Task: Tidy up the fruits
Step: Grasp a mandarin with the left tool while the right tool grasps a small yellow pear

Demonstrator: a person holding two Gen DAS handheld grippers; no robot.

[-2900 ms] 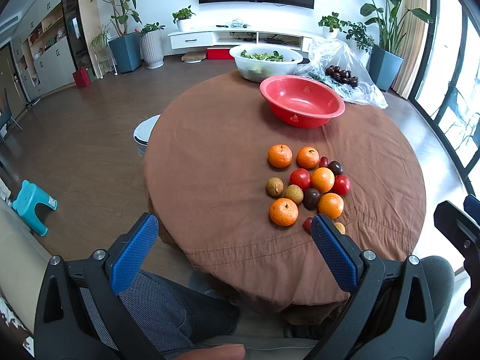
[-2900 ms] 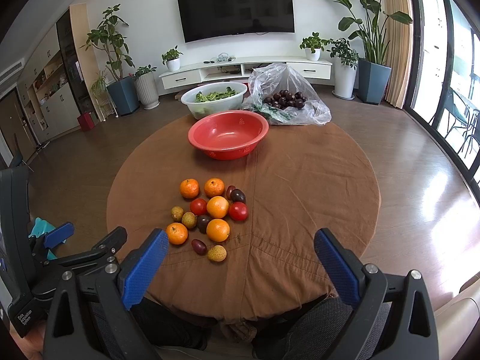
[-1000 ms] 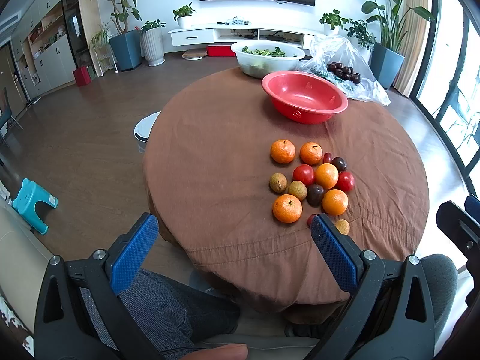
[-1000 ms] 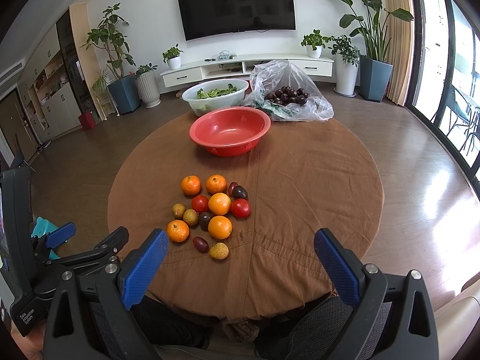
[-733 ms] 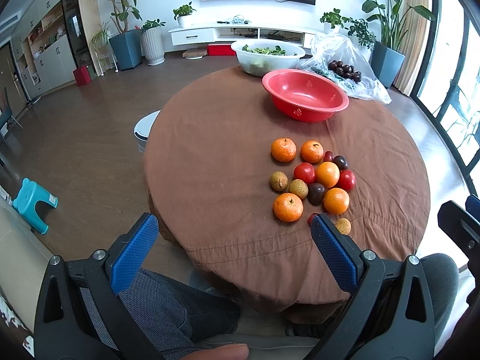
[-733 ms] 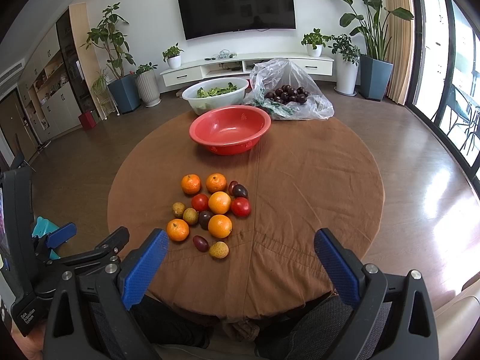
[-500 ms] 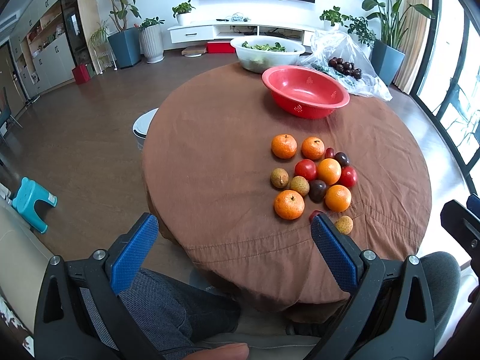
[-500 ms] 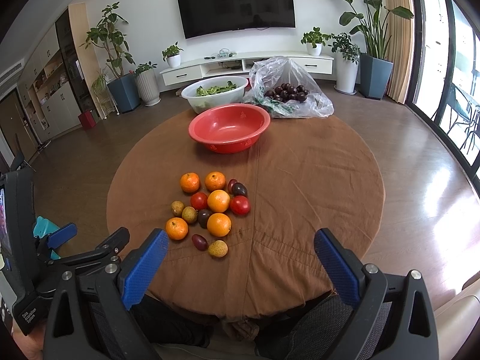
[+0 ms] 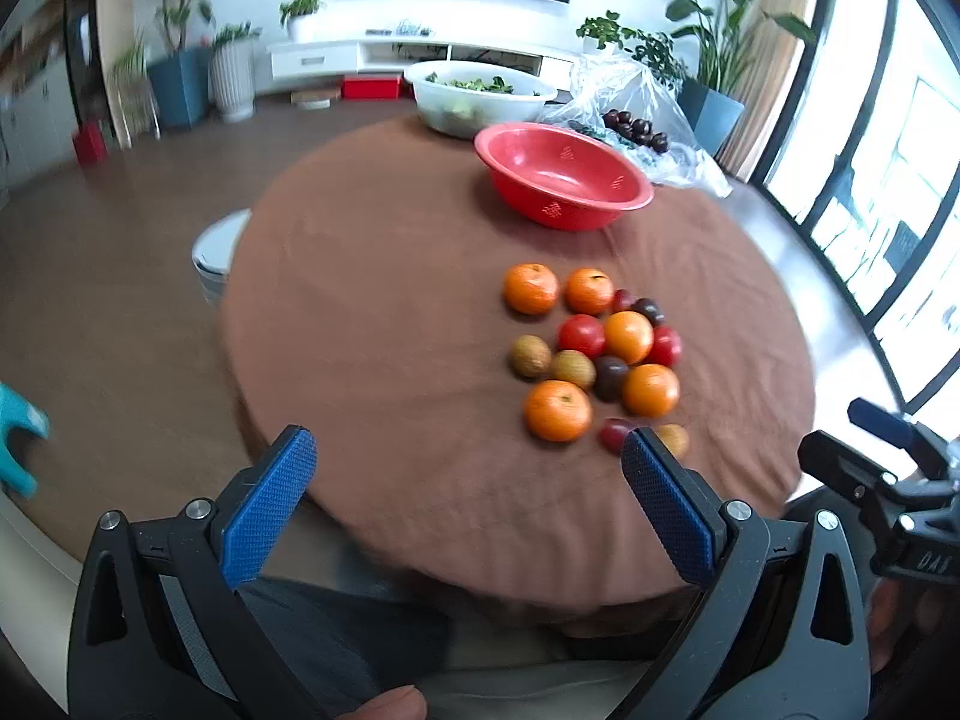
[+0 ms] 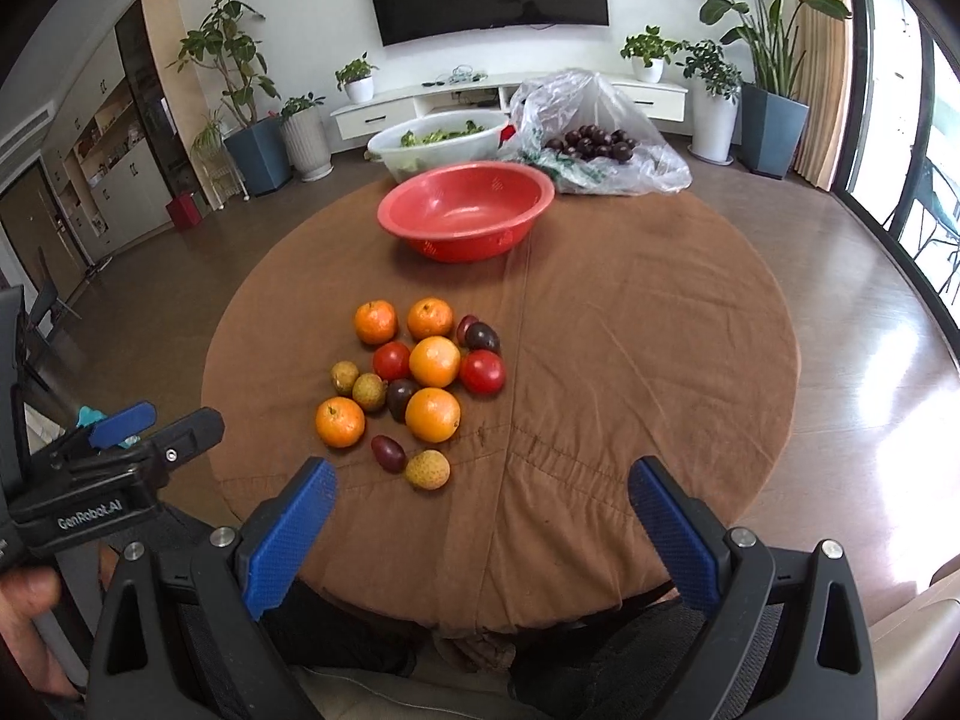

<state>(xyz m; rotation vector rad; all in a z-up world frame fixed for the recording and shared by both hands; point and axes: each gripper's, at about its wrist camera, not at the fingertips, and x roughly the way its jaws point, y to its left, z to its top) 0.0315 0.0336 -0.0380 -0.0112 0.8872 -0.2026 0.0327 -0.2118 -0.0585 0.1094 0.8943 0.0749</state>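
A cluster of fruits [image 10: 420, 384] lies on the brown round table [image 10: 630, 360]: several oranges [image 9: 558, 411], red tomatoes [image 10: 483, 372], dark plums and small tan fruits [image 10: 427, 469]. An empty red bowl [image 10: 465, 210] stands behind them, also the red bowl [image 9: 561, 177] in the left wrist view. My left gripper [image 9: 468, 480] is open over the table's near edge, left of the fruits. My right gripper [image 10: 483, 504] is open and empty just short of the nearest tan fruit. Each gripper shows in the other's view.
A white bowl of greens [image 10: 441, 141] and a clear plastic bag of dark fruit [image 10: 594, 138] sit at the table's far edge. A person's legs are under the near edge. A white stool [image 9: 219, 246] stands left of the table; plants and a TV unit line the wall.
Both grippers have moved forward toward the table and the fruits, which appear closer now. Both stay open and empty.
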